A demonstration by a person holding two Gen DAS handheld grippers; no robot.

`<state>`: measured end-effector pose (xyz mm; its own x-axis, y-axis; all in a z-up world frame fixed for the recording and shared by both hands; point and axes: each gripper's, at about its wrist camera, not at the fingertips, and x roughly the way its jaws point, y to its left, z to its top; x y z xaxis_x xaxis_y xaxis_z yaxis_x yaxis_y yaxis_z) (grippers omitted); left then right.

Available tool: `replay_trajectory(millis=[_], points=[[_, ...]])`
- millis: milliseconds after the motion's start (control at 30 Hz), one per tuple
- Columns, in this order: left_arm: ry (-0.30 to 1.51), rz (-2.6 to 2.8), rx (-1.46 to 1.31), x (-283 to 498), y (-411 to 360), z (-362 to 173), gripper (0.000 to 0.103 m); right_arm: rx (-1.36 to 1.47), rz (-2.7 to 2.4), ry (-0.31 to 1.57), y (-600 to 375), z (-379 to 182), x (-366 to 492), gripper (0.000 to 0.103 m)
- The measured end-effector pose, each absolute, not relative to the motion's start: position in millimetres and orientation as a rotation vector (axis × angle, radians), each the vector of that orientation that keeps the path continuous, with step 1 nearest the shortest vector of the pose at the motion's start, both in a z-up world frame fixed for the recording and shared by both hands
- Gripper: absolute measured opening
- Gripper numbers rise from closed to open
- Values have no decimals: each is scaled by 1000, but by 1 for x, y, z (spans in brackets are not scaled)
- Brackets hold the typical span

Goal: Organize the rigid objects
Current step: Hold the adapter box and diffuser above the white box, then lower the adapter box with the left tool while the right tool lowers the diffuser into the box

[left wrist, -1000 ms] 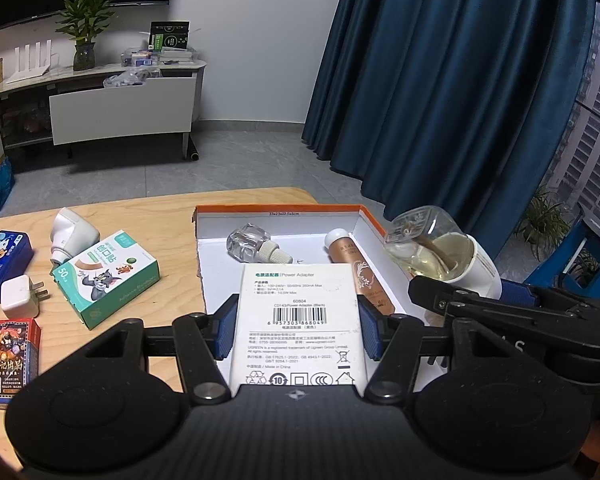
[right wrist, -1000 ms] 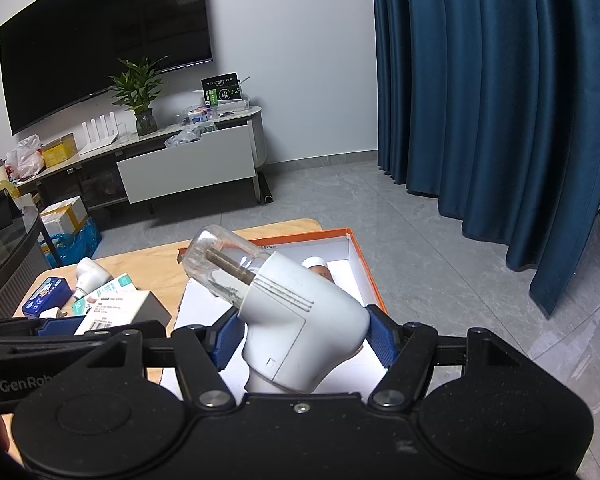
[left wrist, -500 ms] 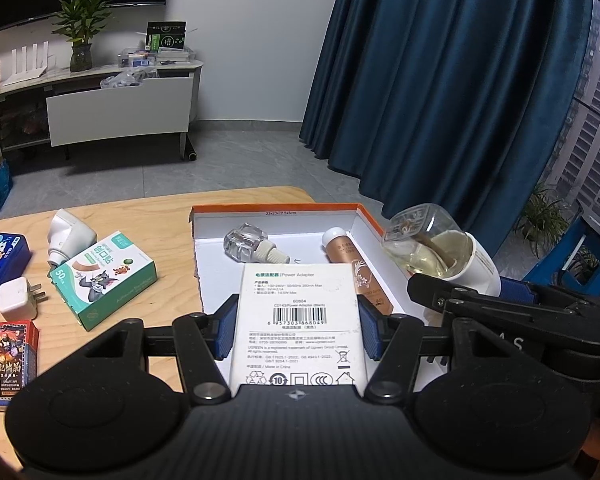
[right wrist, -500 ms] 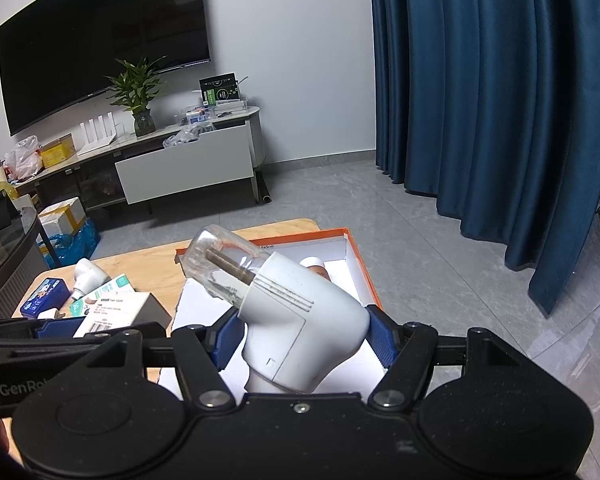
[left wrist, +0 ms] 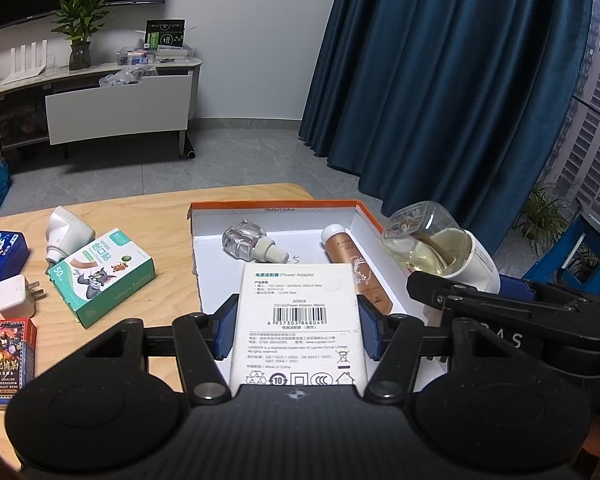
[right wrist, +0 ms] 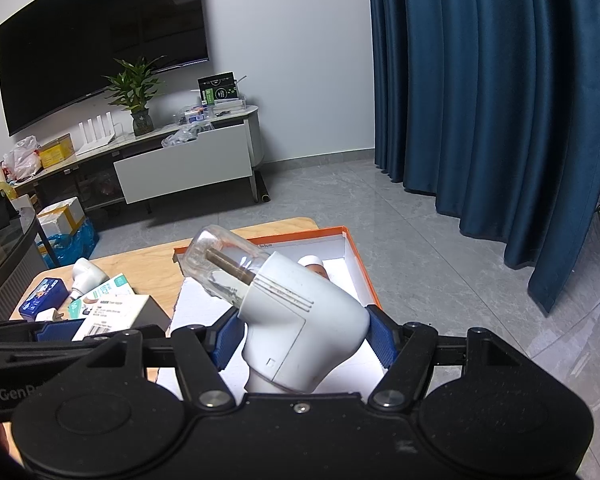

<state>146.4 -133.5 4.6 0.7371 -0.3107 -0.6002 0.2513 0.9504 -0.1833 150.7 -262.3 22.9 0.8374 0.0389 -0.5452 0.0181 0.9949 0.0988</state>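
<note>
Your left gripper clamps a flat, matte adapter box; your right gripper clamps a smooth plastic vaporizer, the orange-rimmed tray ahead.

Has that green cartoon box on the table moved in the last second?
No. The green cartoon box keeps its place beside the white charger plug and the orange-rimmed box; the slight shift in view is the camera's.

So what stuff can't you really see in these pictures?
- The orange box: its near floor is hidden in the left wrist view by the white carton in the left gripper.
- The brown bottle: mostly hidden in the right wrist view behind the white plug-in device in the right gripper.
- The card box: small print unreadable.
</note>
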Motion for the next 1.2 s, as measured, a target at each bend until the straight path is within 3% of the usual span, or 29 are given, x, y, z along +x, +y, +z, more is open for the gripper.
replay_trajectory(millis=[1200], points=[[710,-333,-60,159,-144,-10,59,101,-4,630,-267,9,174,79]])
